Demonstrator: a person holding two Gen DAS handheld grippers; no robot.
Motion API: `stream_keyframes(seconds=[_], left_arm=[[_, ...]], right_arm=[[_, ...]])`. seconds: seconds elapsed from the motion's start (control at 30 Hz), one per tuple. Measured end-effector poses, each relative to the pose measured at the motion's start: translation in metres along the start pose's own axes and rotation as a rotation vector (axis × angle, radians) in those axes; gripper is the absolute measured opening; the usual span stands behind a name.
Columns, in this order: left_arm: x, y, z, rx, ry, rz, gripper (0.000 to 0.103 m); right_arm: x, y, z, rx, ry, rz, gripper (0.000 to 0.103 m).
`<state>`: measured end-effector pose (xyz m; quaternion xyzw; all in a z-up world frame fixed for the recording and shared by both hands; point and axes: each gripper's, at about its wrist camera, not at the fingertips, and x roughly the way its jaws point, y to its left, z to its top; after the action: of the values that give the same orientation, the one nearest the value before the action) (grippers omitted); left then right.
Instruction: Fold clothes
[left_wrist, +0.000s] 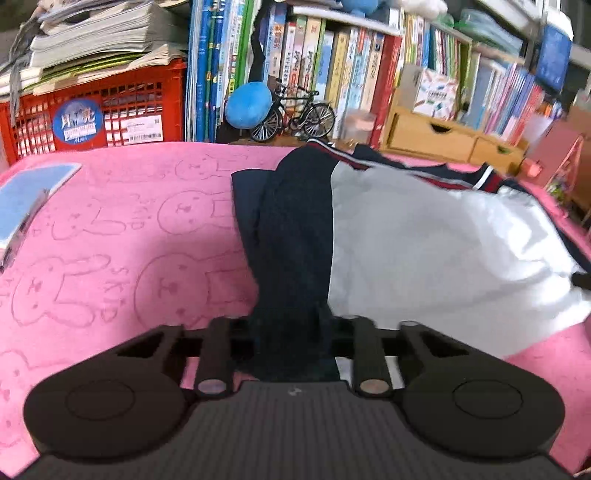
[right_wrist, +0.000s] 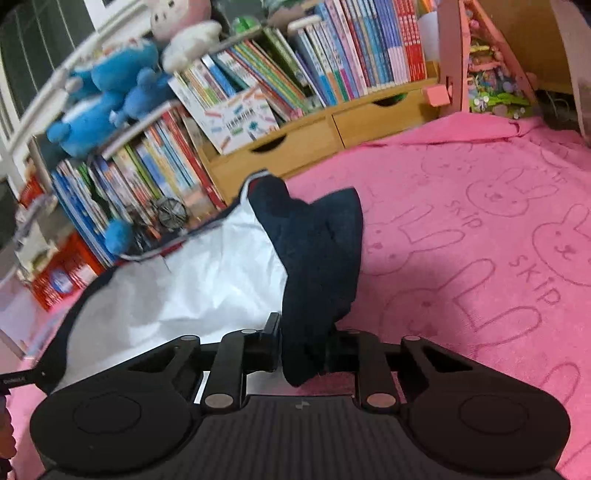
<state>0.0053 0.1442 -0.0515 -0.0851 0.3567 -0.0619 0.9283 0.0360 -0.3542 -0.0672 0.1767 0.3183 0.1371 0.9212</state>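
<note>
Both hand-held grippers (left_wrist: 291, 332) (right_wrist: 303, 343) on navy sleeve edges (left_wrist: 295, 236).

Pink terry blanket (left_wrist: 122, 229) embossed with rabbit outlines, "SKIP" lettering in darker pink. White-bodied shirt (left_wrist: 424, 251) with navy sleeves, red-and-white striped trim on navy collar. Matte black left gripper (left_wrist: 291, 332), ribbed grey body; black right gripper (right_wrist: 303, 350) same. Red plastic lattice crate (left_wrist: 110, 107) with round blue sticker. Blue plush ball (left_wrist: 248, 105); black miniature bicycle (left_wrist: 293, 114). Light wooden drawer box (right_wrist: 317, 136). Blue-and-white plush toys (right_wrist: 107, 99). Multicoloured book spines (right_wrist: 354, 48).
</note>
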Motion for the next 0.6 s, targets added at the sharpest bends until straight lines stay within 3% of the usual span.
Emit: stream_keyframes(seconds=[0.2, 0.27, 0.33, 0.4, 0.47, 0.53, 0.57, 0.6], left_arm=[[-0.041, 0.014, -0.015, -0.069, 0.014, -0.146, 0.019], [-0.055, 0.015, -0.026, -0.042, 0.024, -0.170, 0.021], [-0.068, 0.018, -0.035, -0.016, 0.032, -0.126, 0.026], [-0.077, 0.021, -0.036, -0.007, 0.020, -0.064, 0.038], [-0.076, 0.018, -0.028, -0.001, -0.008, -0.057, 0.061], [-0.074, 0.014, -0.019, 0.005, -0.036, -0.049, 0.075], [-0.074, 0.012, -0.015, 0.008, -0.050, -0.045, 0.086], [-0.073, 0.010, -0.011, 0.011, -0.064, -0.041, 0.089]], right_arm=[[-0.033, -0.013, -0.008, -0.006, -0.004, 0.043, 0.021], [-0.040, -0.017, -0.013, -0.045, 0.019, 0.023, 0.027], [-0.045, -0.020, -0.018, -0.115, 0.040, -0.044, 0.042], [-0.051, -0.019, -0.019, -0.177, 0.015, -0.102, 0.069], [-0.058, -0.014, -0.015, -0.220, -0.037, -0.122, 0.074], [-0.056, -0.003, -0.009, -0.264, -0.074, -0.093, 0.090], [-0.051, 0.003, -0.008, -0.292, -0.082, -0.083, 0.091], [-0.044, 0.010, -0.008, -0.325, -0.077, -0.081, 0.091]])
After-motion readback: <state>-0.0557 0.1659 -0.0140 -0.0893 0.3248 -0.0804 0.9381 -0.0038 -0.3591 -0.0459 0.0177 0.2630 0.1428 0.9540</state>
